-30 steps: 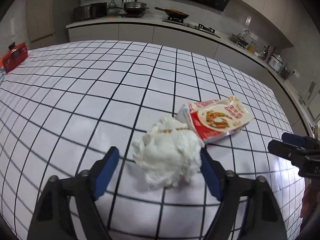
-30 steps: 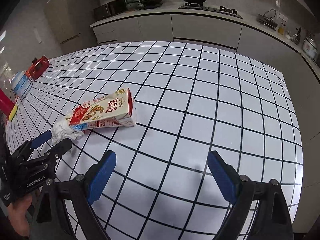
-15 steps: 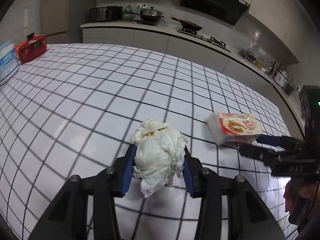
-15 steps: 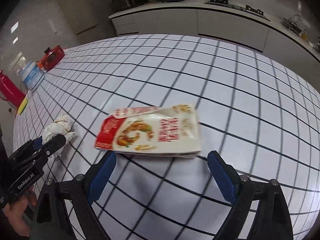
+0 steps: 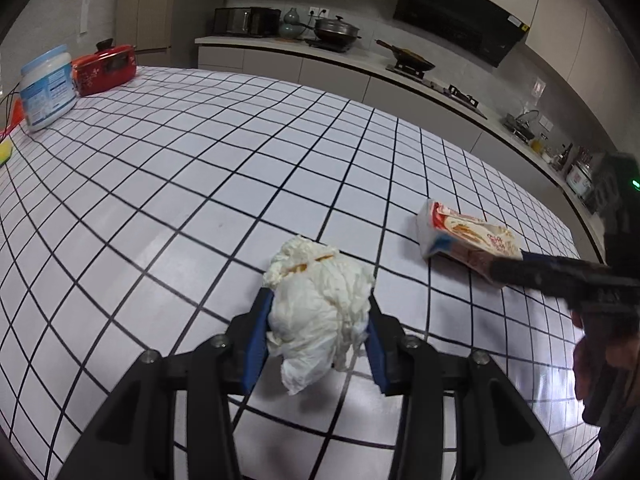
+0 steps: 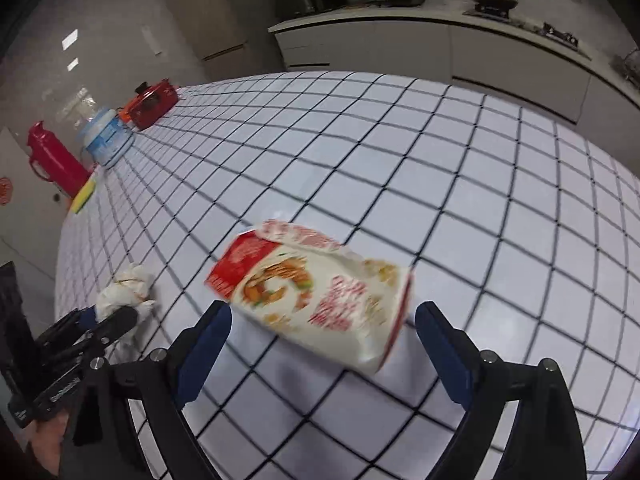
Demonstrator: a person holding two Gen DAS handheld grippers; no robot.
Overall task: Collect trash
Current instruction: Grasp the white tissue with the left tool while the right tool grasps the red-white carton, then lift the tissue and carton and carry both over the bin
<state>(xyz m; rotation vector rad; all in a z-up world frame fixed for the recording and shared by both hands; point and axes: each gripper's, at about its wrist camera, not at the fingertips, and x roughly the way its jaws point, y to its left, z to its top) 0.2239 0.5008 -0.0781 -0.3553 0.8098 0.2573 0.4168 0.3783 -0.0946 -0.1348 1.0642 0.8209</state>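
A white worktop point(image 5: 192, 184) ruled with a black grid fills both wrist views, with a kitchen counter point(image 5: 360, 68) along the far wall carrying a lidded pot point(image 5: 335, 31) and a frying pan point(image 5: 408, 58). Right gripper point(image 6: 322, 344): jaws spread wide, one blue pad on either side of the crushed food carton point(image 6: 316, 296), which lies on its side on the worktop; the pads stand apart from the carton's sides and do not press on it. In the left wrist view the same carton point(image 5: 468, 240) lies to the right, its near end overlapped by the dark fingers of the right gripper point(image 5: 520, 268). Left gripper point(image 5: 318, 332): jaws drawn in and pinching the crumpled white tissue point(image 5: 320, 316), which bulges above and below the blue pads and bears an orange stain near its top; whether the wad touches the worktop cannot be told. The right wrist view shows the tissue point(image 6: 126, 292) at lower left, well apart from the carton. Along the far left edge of the worktop stand a red appliance point(image 5: 105, 69), a white tub with a blue label point(image 5: 47, 88), a red flask point(image 6: 54, 160) and a yellow sponge point(image 6: 84, 196), all well apart from both grippers.
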